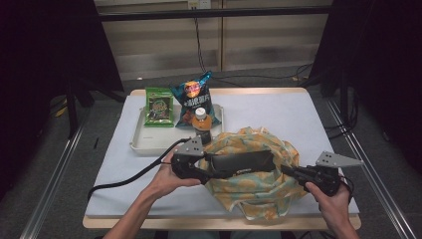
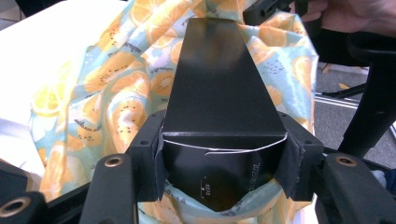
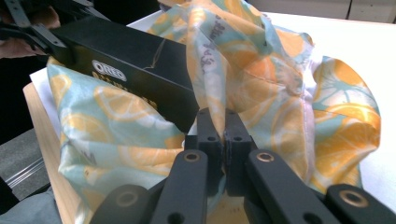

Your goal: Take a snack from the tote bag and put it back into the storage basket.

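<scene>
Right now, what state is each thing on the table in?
Black box: lying flat, one end clamped in the left tongs, over the bag.
Fruit-print bag: crumpled, edge pinched by the right tongs.
Orange-capped bottle: upright in the tray.
Blue chip bag: standing, sealed.
Green snack packet: propped in the tray.
White tray: flat on the table.

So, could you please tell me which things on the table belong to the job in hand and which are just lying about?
In hand:
- long black cardboard box, clamped by the left gripper
- orange-and-teal fruit-print cloth bag, its edge pinched by the right gripper

Lying about:
- white plastic tray
- green snack packet
- blue crisp bag
- orange drink bottle
</scene>
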The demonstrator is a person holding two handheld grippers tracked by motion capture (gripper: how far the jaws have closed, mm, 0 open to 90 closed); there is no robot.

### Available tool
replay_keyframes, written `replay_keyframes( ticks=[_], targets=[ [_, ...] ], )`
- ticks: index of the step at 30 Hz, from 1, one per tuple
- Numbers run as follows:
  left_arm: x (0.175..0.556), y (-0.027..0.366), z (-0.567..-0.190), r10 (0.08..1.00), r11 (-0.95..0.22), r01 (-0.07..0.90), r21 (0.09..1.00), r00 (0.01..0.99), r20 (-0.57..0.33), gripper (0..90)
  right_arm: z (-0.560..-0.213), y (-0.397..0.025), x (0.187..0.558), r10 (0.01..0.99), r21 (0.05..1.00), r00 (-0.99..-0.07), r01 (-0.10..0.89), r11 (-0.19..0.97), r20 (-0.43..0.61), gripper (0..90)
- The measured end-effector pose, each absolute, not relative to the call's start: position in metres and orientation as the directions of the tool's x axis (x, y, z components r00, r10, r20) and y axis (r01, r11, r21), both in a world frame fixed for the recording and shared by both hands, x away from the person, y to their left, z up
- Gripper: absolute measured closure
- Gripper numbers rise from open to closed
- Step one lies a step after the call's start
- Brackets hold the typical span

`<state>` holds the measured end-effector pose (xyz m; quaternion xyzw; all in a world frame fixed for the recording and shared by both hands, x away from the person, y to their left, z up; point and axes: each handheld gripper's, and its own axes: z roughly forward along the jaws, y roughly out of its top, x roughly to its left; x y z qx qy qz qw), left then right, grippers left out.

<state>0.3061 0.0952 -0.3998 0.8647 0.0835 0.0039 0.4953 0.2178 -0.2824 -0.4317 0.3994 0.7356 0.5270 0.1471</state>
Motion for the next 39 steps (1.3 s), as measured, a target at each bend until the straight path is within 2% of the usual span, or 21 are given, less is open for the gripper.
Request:
replay_keyframes(
  ticks=[12,24,39],
  targets=[
    [0.308,0.104,-0.388,0.146,-0.452,0.136,0.882,0.986,-0.077,43.8,-0.437,-0.282,0.218,0.757,0.885,-0.622,0.446,0.134,0.199,87.8],
    [0.311,0.107,-0.381,0.144,-0.375,0.166,0.912,0.982,-0.119,43.8,-0.442,-0.279,0.219,0.763,0.866,-0.621,0.467,0.176,0.18,87.3],
    [0.314,0.123,-0.359,0.16,-0.309,0.159,0.938,0.981,-0.114,43.9,-0.445,-0.28,0.219,0.762,0.862,-0.622,0.472,0.183,0.179,84.5]
  ],
)
